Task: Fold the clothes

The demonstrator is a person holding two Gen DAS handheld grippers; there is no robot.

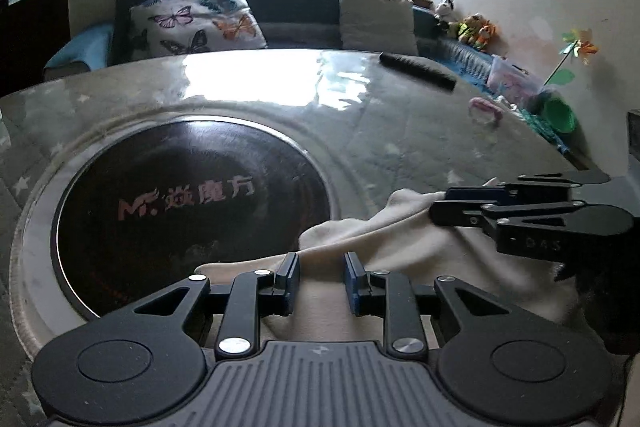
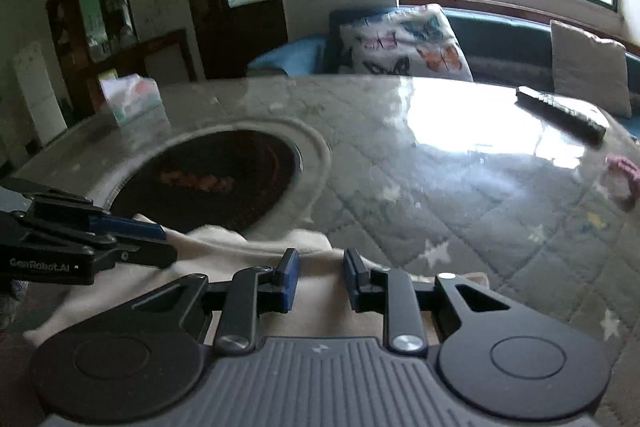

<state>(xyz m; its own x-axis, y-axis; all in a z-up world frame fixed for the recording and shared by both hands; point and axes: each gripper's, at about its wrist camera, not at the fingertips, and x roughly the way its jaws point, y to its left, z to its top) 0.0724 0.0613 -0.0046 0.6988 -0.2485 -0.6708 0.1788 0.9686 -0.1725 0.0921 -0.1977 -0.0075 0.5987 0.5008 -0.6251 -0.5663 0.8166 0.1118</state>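
Note:
A cream cloth (image 1: 360, 239) lies bunched at the near edge of the round table, partly over the rim of the dark centre plate (image 1: 180, 211). My left gripper (image 1: 322, 263) is shut on a raised fold of it. In the right wrist view the left gripper (image 2: 170, 243) comes in from the left, its jaws pinching the cloth (image 2: 224, 243). My right gripper (image 2: 320, 259) is shut on the cloth's near edge. From the left wrist view the right gripper (image 1: 438, 205) reaches in from the right, clamped on a stretched corner. The cloth hangs taut between the two.
The table (image 2: 440, 195) has a glossy grey quilted star cover. A black remote (image 1: 418, 70) and a pink item (image 1: 486, 107) lie at the far right, a tissue box (image 2: 134, 99) at the far left. A sofa with a butterfly pillow (image 1: 192, 23) stands behind.

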